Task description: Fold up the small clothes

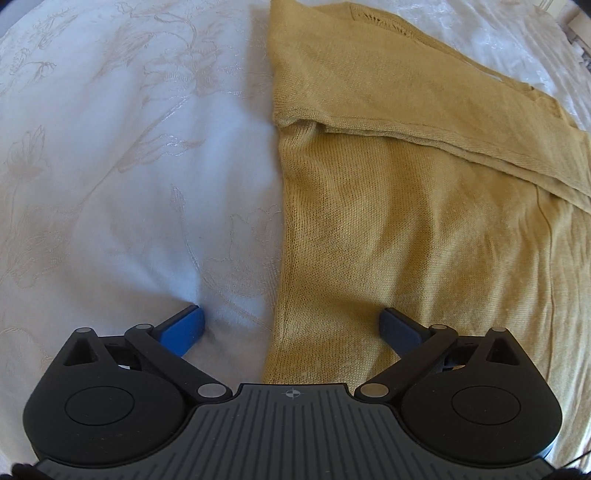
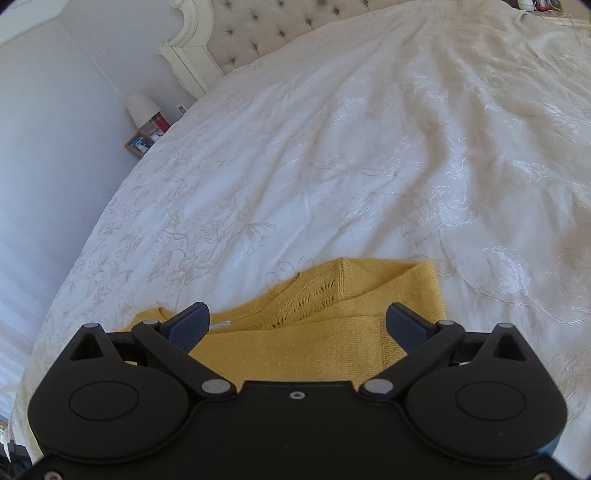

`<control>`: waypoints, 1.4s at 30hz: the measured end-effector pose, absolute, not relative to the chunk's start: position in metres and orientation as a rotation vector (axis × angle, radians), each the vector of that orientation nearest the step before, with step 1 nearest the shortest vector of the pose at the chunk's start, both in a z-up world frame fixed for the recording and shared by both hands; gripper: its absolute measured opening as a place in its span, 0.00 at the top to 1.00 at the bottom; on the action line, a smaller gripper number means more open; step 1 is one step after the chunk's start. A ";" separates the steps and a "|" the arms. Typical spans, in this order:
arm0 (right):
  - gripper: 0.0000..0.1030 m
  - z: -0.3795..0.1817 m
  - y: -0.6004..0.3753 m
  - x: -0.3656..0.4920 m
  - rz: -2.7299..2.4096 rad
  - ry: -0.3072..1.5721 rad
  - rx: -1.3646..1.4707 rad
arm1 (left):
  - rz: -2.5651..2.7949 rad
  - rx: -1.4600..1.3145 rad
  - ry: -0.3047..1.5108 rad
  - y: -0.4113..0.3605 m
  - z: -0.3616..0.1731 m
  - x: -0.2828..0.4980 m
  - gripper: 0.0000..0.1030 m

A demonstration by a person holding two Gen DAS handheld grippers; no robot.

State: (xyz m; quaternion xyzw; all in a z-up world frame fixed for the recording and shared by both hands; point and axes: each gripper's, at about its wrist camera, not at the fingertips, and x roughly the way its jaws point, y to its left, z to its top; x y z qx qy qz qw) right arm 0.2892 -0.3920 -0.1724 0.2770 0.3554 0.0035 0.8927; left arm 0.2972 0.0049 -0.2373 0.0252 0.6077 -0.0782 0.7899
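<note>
The left gripper point(image 1: 291, 325) hung with its jaws spread wide and nothing between them. One blue finger point(image 1: 183, 328) pressed into the white bedspread point(image 1: 110, 184) at lower left of that view, dimpling the cloth. The other sat over the mustard knit garment point(image 1: 406, 221), whose straight left edge ran up the middle of the frame between the two fingers. The right gripper point(image 2: 297, 321) was likewise spread and empty, poised above the garment point(image 2: 303, 343) at the bottom centre of its own view.

The garment lay flat on the bed, with a flap already turned over across its upper part.

I judged the main risk to be at the left gripper. If it closed where it stood, the finger on the bedspread could gather bed fabric along with the knit edge, and a lift would drag the cover and spoil the fold. The loose, thin knit could also slip or bunch if pinched too shallowly.

The left view alone showed the garment's long edge and the diagonal hem of the folded flap at upper right. The right view alone showed an openwork panel point(image 2: 306, 299) near the far end of the garment, the tufted headboard point(image 2: 273, 33) at upper centre, and a bedside lamp point(image 2: 142, 109) at upper left.
</note>
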 end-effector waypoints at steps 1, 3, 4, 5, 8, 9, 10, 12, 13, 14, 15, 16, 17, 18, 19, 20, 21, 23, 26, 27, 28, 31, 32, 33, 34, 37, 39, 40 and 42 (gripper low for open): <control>0.01 -0.173 -0.392 0.287 -0.008 0.752 0.572 | -0.168 0.054 1.309 0.004 -0.237 0.298 0.00; 0.01 -0.176 -0.390 0.285 -0.035 0.781 0.576 | -0.169 0.055 1.306 0.004 -0.237 0.294 0.00; 0.01 -0.177 -0.389 0.281 -0.053 0.797 0.576 | -0.170 0.056 1.304 0.005 -0.237 0.294 0.00; 0.01 -0.179 -0.387 0.275 -0.066 0.812 0.575 | -0.172 0.058 1.300 0.005 -0.237 0.293 0.00; 0.01 -0.181 -0.377 0.252 -0.097 0.861 0.562 | -0.175 0.057 1.281 0.008 -0.238 0.289 0.00; 0.01 -0.182 -0.373 0.245 -0.102 0.874 0.561 | -0.175 0.057 1.271 0.009 -0.238 0.286 0.00; 0.01 -0.184 -0.370 0.234 -0.112 0.892 0.561 | -0.174 0.058 1.261 0.009 -0.238 0.284 0.00; 0.01 -0.187 -0.361 0.214 -0.135 0.930 0.562 | -0.176 0.059 1.235 0.008 -0.239 0.277 0.00; 0.01 -0.188 -0.355 0.203 -0.144 0.944 0.565 | -0.176 0.057 1.225 0.008 -0.239 0.275 0.00; 0.01 -0.189 -0.351 0.192 -0.154 0.958 0.566 | -0.177 0.056 1.212 0.009 -0.240 0.271 0.00; 0.01 -0.190 -0.347 0.183 -0.164 0.969 0.564 | -0.178 0.056 1.201 0.009 -0.240 0.268 0.00; 0.01 -0.191 -0.340 0.172 -0.180 0.988 0.561 | -0.179 0.057 1.193 0.009 -0.240 0.266 0.00; 0.01 -0.193 -0.336 0.164 -0.189 1.000 0.562 | -0.180 0.058 1.189 0.008 -0.240 0.265 0.00; 0.01 -0.195 -0.332 0.153 -0.200 1.015 0.568 | -0.181 0.062 1.187 0.008 -0.241 0.263 0.00; 0.01 -0.196 -0.327 0.144 -0.212 1.028 0.573 | -0.183 0.064 1.187 0.008 -0.241 0.261 0.00; 0.01 -0.198 -0.323 0.137 -0.226 1.040 0.575 | -0.186 0.065 1.190 0.008 -0.241 0.261 0.00; 0.01 -0.199 -0.320 0.130 -0.239 1.048 0.576 | -0.191 0.067 1.196 0.008 -0.240 0.262 0.00; 0.01 -0.201 -0.313 0.117 -0.259 1.060 0.579 | -0.206 0.076 1.208 0.008 -0.240 0.264 0.00; 0.01 -0.202 -0.305 0.100 -0.296 1.067 0.585 | -0.233 0.091 1.212 0.011 -0.235 0.267 0.00; 0.01 -0.202 -0.303 0.094 -0.308 1.060 0.590 | -0.240 0.094 1.205 0.013 -0.233 0.266 0.02; 0.01 -0.201 -0.301 0.087 -0.321 1.049 0.601 | -0.245 0.098 1.196 0.014 -0.231 0.264 0.06; 0.01 -0.201 -0.297 0.071 -0.329 1.030 0.627 | -0.261 0.111 1.173 0.019 -0.219 0.252 0.18; 0.01 -0.201 -0.297 0.067 -0.322 1.030 0.624 | -0.261 0.107 1.171 0.022 -0.215 0.246 0.18; 0.01 -0.201 -0.296 0.064 -0.314 1.034 0.616 | -0.256 0.099 1.166 0.025 -0.211 0.239 0.19; 0.01 -0.202 -0.296 0.062 -0.304 1.039 0.604 | -0.248 0.089 1.158 0.029 -0.207 0.231 0.19; 0.01 -0.202 -0.295 0.053 -0.266 1.042 0.583 | -0.223 0.070 1.138 0.039 -0.196 0.203 0.19; 0.01 -0.202 -0.295 0.047 -0.229 1.037 0.577 | -0.198 0.080 1.128 0.043 -0.188 0.181 0.19; 0.01 -0.202 -0.295 0.044 -0.211 1.035 0.571 | -0.188 0.087 1.127 0.043 -0.186 0.172 0.19; 0.01 -0.201 -0.295 0.034 -0.179 1.024 0.562 | -0.170 0.092 1.128 0.043 -0.181 0.153 0.19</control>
